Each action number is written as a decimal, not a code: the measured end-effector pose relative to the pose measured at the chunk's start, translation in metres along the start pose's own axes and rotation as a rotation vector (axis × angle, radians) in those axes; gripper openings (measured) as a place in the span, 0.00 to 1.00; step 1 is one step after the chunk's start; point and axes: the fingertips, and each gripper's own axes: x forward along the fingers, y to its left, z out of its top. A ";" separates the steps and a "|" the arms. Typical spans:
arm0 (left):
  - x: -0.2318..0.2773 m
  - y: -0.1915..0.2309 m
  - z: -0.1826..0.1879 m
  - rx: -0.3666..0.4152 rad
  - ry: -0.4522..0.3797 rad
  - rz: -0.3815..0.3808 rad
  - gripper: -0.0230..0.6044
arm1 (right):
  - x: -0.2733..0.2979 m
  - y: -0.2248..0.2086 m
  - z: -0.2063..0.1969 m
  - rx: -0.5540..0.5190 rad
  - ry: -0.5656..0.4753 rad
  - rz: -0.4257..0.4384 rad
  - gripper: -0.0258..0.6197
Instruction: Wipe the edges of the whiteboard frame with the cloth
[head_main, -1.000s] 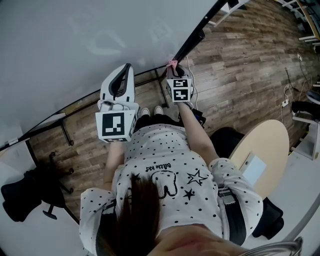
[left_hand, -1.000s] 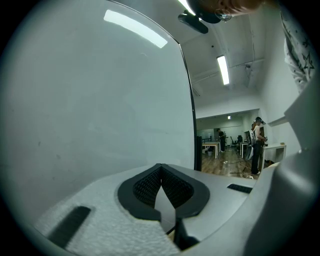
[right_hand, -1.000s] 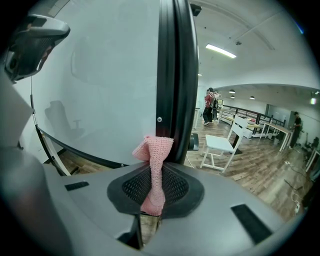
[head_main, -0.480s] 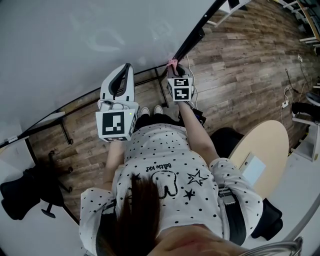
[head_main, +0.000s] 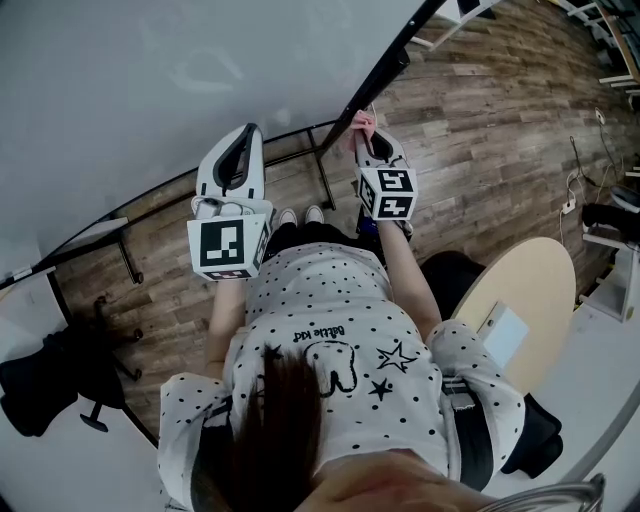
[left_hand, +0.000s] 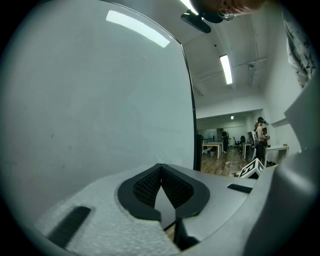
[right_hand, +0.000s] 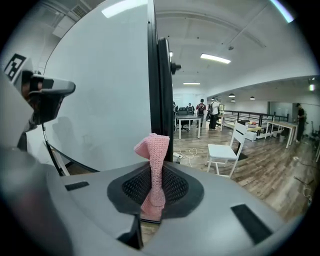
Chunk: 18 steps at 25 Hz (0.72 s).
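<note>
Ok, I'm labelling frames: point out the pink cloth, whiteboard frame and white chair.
pink cloth (right_hand: 153, 170), right gripper view, its pinched middle.
whiteboard frame (right_hand: 165, 90), right gripper view, the black upright bar.
white chair (right_hand: 225, 150), right gripper view, its seat.

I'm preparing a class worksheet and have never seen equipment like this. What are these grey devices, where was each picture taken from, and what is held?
No robot here: a person stands at a whiteboard, holding a hand-operated claw in each hand. One picture comes from a camera on the person's head, looking down; the other two from cameras riding on each claw. The right claw pinches a pink cloth close to the board's black frame. The left claw is shut on nothing, facing the board. The marker cubes belong to the claws.
</note>
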 end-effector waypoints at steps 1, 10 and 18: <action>-0.001 -0.001 0.001 -0.001 -0.003 -0.002 0.06 | -0.006 0.000 0.009 -0.005 -0.020 0.002 0.09; -0.006 -0.008 0.006 -0.003 -0.011 -0.021 0.06 | -0.068 -0.005 0.093 0.000 -0.192 0.028 0.09; -0.013 -0.015 0.018 -0.005 -0.028 -0.047 0.06 | -0.117 0.002 0.142 -0.011 -0.307 0.046 0.09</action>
